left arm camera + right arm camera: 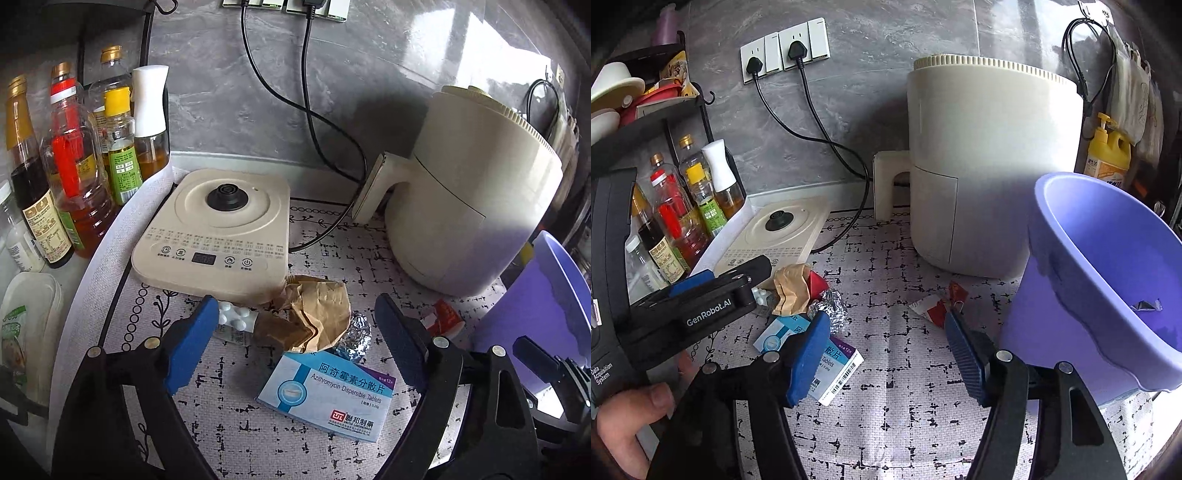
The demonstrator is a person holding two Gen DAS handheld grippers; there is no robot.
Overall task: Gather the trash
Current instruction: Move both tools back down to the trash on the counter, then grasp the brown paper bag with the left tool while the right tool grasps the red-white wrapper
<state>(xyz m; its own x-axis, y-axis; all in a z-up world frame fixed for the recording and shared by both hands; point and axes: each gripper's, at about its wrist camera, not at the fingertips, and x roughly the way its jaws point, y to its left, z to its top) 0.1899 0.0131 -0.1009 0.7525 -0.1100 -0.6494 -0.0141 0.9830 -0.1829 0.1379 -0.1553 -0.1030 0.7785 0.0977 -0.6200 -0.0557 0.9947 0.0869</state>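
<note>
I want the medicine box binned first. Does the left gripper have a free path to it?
Probably yes. The left gripper is open above the medicine box, which lies flat on the mat with nothing on it; the foil ball sits just behind.

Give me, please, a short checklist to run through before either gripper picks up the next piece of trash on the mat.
1. Left gripper open, nothing held: ok.
2. Right gripper open, nothing held: ok.
3. Trash ahead of the left gripper, namely medicine box, brown paper, foil ball: ok.
4. Red-and-white wrapper lies apart from the pile, just beyond the right gripper's fingers: ok.
5. Purple bin mouth unobstructed and facing the grippers: ok.
6. Bin resting stably: cannot tell.
</note>
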